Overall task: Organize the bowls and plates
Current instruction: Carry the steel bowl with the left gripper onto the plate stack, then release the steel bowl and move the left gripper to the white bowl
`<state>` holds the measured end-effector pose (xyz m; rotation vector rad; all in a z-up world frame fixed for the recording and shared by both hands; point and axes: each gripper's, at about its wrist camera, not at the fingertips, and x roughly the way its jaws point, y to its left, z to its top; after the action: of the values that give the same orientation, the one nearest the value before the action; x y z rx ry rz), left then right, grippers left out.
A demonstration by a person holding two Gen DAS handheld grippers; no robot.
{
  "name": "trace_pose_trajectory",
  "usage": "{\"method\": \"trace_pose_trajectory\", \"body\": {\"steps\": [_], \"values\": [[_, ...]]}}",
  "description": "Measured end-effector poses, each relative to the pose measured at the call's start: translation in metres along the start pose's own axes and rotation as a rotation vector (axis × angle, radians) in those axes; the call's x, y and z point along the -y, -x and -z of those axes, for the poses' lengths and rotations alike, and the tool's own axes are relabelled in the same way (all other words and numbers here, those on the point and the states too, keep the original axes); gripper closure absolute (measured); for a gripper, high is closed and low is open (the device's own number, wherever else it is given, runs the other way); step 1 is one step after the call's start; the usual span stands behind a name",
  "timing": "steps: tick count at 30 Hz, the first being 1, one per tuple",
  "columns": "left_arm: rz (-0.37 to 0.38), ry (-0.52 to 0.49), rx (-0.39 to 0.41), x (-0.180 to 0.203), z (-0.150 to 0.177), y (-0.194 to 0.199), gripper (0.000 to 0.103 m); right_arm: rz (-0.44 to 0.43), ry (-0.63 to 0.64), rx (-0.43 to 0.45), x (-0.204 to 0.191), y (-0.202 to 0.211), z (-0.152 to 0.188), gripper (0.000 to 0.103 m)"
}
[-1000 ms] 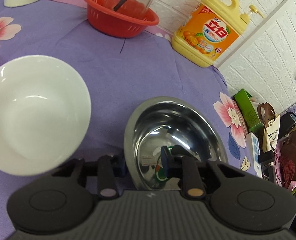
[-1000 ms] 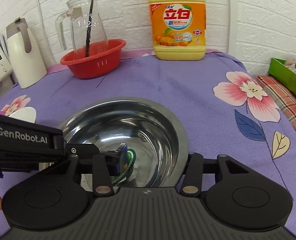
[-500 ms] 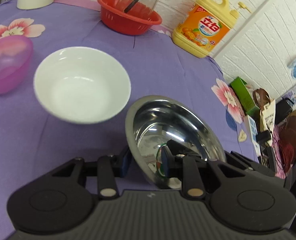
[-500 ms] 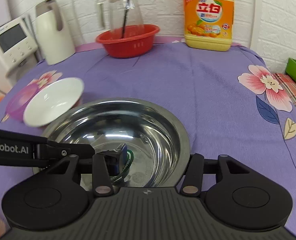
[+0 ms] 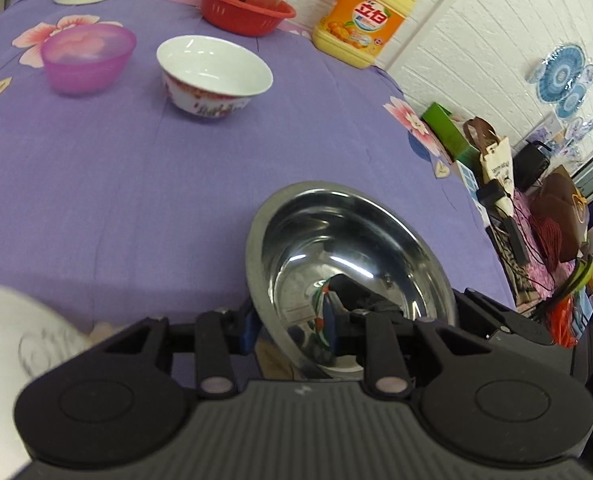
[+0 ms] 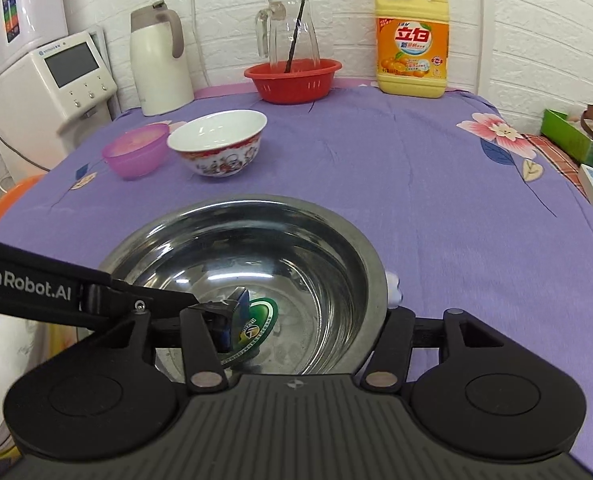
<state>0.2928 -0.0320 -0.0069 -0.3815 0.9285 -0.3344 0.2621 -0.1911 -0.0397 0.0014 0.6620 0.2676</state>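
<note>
My left gripper [image 5: 292,324] is shut on the near left rim of a steel bowl [image 5: 348,256], one pad inside and one outside. The bowl [image 6: 256,256] is carried tilted above the purple tablecloth. In the right wrist view the left gripper's arm reaches in from the left. My right gripper [image 6: 312,308] straddles the bowl's near rim and its jaws are opening, with the rim loosely between them. A white bowl with a red pattern [image 5: 216,76] [image 6: 220,140] and a pink plastic bowl [image 5: 86,58] [image 6: 136,150] stand farther back on the left.
A red basket [image 6: 292,80] holding a glass pitcher, a yellow detergent bottle [image 6: 412,52] and a white thermos jug [image 6: 158,64] line the back wall. A white plate [image 5: 4,320] lies at the lower left. The table's right edge [image 6: 592,216] drops to boxes and bags.
Both grippers have drawn back towards the table's near side with the steel bowl. The white bowl and pink bowl now sit much farther away. A white plate has come into view at lower left.
</note>
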Motion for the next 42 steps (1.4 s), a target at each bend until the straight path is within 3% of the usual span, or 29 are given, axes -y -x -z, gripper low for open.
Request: {"method": "trace_pose_trajectory", "body": {"steps": [6,18,28,33,34,36,37,38,42], "values": [[0.015,-0.034,-0.005,-0.003,0.020,0.017,0.080,-0.002,-0.015,0.022,-0.012,0.021,0.020,0.012],[-0.011,-0.087,-0.018,-0.001,0.030,0.012,0.078,-0.051,-0.063,-0.013,-0.009,0.023,0.040,0.007],[0.020,-0.157,-0.017,0.014,0.032,0.013,0.079,-0.006,-0.029,0.019,-0.009,0.037,0.041,0.000],[0.012,-0.118,-0.049,0.009,0.029,0.006,0.078,-0.039,-0.062,-0.014,-0.002,0.030,0.042,0.000],[0.006,-0.122,-0.052,0.008,0.029,0.005,0.077,-0.047,-0.068,-0.021,-0.002,0.028,0.043,0.000],[0.012,-0.138,-0.053,0.008,0.028,0.005,0.060,-0.031,-0.065,-0.012,-0.001,0.029,0.042,0.000],[0.013,-0.147,-0.051,0.008,0.026,0.006,0.039,-0.019,-0.071,-0.007,0.001,0.030,0.042,0.000],[-0.008,-0.139,-0.040,0.008,0.024,0.009,0.033,-0.022,-0.086,-0.001,0.004,0.032,0.042,0.000],[0.004,-0.100,0.000,-0.001,0.011,0.022,0.033,-0.025,-0.165,0.073,0.021,0.052,0.040,0.000]]}}
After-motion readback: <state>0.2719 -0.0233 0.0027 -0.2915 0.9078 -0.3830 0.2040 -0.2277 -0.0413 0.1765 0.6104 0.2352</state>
